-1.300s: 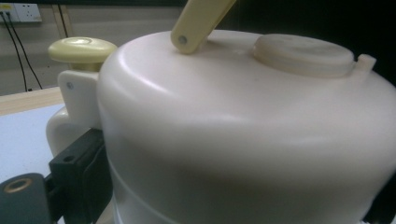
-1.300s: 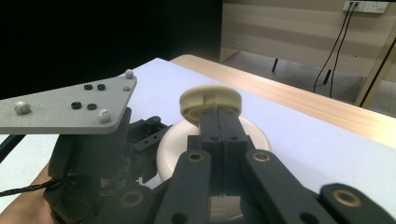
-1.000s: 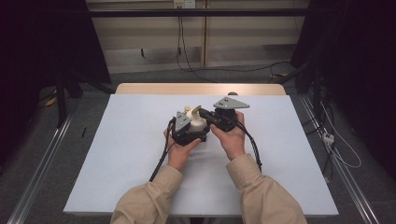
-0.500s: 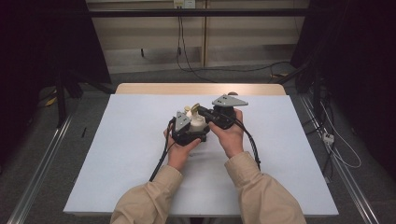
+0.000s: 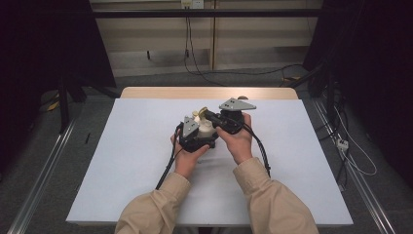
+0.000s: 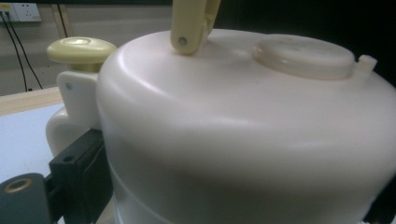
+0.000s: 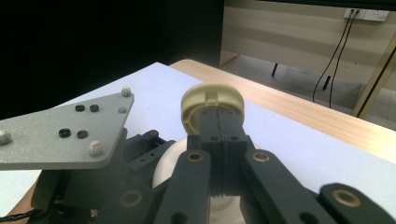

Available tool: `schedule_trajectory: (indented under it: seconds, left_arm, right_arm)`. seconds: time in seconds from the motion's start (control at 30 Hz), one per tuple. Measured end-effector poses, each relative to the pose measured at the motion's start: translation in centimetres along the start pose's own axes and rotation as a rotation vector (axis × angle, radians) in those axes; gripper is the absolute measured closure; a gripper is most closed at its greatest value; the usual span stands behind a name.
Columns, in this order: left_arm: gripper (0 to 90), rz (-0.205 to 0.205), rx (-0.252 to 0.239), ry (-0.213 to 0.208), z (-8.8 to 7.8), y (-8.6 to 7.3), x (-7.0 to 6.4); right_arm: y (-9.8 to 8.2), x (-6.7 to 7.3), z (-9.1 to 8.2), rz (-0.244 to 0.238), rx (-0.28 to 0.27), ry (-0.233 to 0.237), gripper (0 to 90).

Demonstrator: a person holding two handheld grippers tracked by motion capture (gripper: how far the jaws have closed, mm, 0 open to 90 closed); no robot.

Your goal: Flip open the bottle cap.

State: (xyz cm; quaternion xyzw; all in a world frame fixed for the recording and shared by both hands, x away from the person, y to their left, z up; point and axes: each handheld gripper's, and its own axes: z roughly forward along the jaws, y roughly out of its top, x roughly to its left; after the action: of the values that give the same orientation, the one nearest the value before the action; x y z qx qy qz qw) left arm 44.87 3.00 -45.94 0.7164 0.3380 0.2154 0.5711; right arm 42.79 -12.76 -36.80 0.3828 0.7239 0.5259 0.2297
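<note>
A small cream-white pot [image 5: 206, 129] sits mid-table between both hands. In the left gripper view its rounded body [image 6: 243, 140] is very close, with a pale yellow knob [image 6: 81, 49] at its side and a yellow handle arm [image 6: 191, 23] rising from its top. My left gripper [image 5: 196, 137] is shut on the pot body, one black jaw pressing its left flank. My right gripper [image 7: 218, 122] is shut on the arched yellow handle [image 7: 212, 99] above the pot, and in the high view the right gripper [image 5: 216, 119] comes in from the right.
The white tabletop [image 5: 122, 161] has free room on every side of the hands. A wooden strip [image 5: 209, 92] runs along its far edge. Cables [image 5: 350, 156] lie on the floor to the right. The left gripper's grey plate [image 7: 60, 130] sits close beside my right jaws.
The right gripper has risen slightly with the yellow handle in it. The left gripper and the pot have stayed in place.
</note>
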Motion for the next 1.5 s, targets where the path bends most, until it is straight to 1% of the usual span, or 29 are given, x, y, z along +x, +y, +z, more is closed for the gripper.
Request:
schedule_trajectory:
  seconds: [0.17,0.2,0.27,0.33,0.37,0.53,0.57,0.6,0.93,1.03,1.13,1.17,1.23,1.33,1.43,1.5]
  left_arm:
    - [6.8,0.003,0.003,0.001,0.0,0.0,0.0]
    - [6.8,0.005,0.005,0.001,-0.1,0.1,0.0]
    - [6.8,0.006,0.005,0.001,-0.1,0.1,0.0]
    - [6.8,0.006,0.005,0.001,-0.1,0.1,0.0]
    - [6.8,0.005,0.004,0.001,-0.1,0.0,0.0]
    - [6.8,0.003,0.001,0.001,0.0,0.0,0.0]
    - [6.8,0.009,0.002,0.002,0.0,0.0,0.0]
    - [6.8,0.005,0.002,0.002,0.0,0.0,0.0]
    - [6.8,0.002,0.006,0.0,0.0,0.1,0.0]
    - [6.7,0.002,0.005,0.001,0.0,0.0,0.0]
    - [6.7,0.001,0.003,-0.002,0.0,0.0,0.0]
    - [6.7,0.001,0.002,-0.003,0.0,0.0,0.1]
    - [6.7,0.002,0.002,-0.003,0.0,0.0,0.0]
    - [6.6,0.002,0.004,-0.003,0.0,0.0,0.0]
    - [6.5,0.005,0.005,-0.008,-0.1,0.1,0.1]
    - [6.5,0.005,0.005,-0.009,-0.1,0.1,0.1]
  right_arm:
    - [0.1,0.0,0.2,-0.009,0.012,-0.008,90.0]
    - [0.0,0.0,0.2,-0.007,0.01,-0.003,90.0]
    - [0.0,0.0,0.4,-0.012,0.014,-0.011,90.0]
    - [0.1,0.0,0.4,-0.006,0.009,-0.005,90.0]
    - [0.1,0.0,0.4,-0.008,0.013,-0.013,90.0]
    - [0.1,-0.2,0.5,-0.003,0.007,-0.012,90.0]
    - [0.1,-0.3,0.5,-0.005,0.005,-0.014,90.0]
    - [0.1,-0.3,0.6,-0.01,0.002,-0.015,90.0]
    - [-0.1,-0.5,1.0,0.001,0.011,-0.014,90.0]
    - [-0.1,-0.5,0.8,-0.008,0.008,-0.012,90.0]
    - [-0.1,-0.5,0.7,-0.003,0.014,0.001,87.6]
    - [-0.1,-0.5,0.6,-0.007,0.017,-0.002,86.5]
    - [-0.2,-0.5,0.5,-0.002,0.014,-0.005,81.5]
    - [-0.3,-0.5,0.2,-0.003,0.02,0.007,74.2]
    - [-0.4,-0.6,-0.1,-0.002,0.018,0.023,69.6]
    - [-0.5,-0.7,-0.3,-0.02,0.015,0.027,68.8]
